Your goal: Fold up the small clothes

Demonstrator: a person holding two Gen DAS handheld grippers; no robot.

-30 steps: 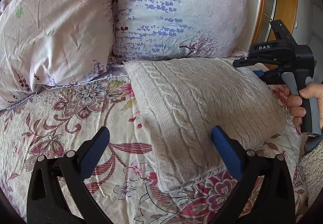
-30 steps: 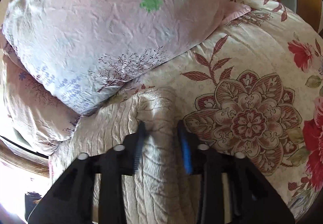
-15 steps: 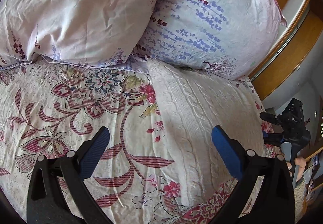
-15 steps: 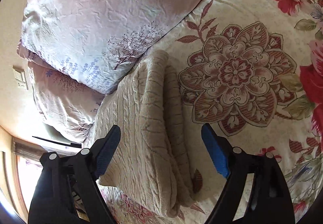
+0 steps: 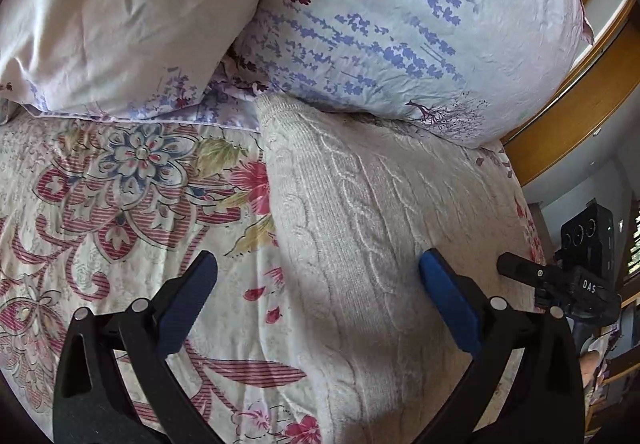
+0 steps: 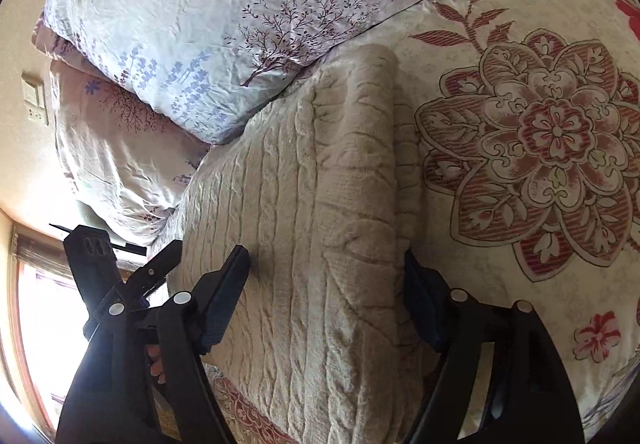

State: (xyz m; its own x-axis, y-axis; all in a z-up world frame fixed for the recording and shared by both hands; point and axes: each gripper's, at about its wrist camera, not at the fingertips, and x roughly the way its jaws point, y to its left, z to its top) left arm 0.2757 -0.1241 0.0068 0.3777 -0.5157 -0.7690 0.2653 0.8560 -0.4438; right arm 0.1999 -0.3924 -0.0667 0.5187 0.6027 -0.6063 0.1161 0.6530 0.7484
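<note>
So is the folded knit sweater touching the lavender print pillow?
Touching. In the left wrist view the lavender pillow bulges over the far edge of the folded sweater and hides it, with no gap; the right wrist view shows the same overlap.

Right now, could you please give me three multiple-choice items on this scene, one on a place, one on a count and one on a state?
1. Where does the folded knit sweater lie?
A. on the floral bedspread, its far end against the pillows
B. on a wooden floor
C. on top of the pillows

2. How many pillows show in the left wrist view?
A. one
B. two
C. four

3. How is the left gripper?
A. shut on the sweater
B. shut on a pillow
C. open, holding nothing

Answers:
1 A: quilt flowers surround the sweater.
2 B: a pale pink pillow and a lavender-print pillow.
3 C: its blue pads stand wide apart.
</note>
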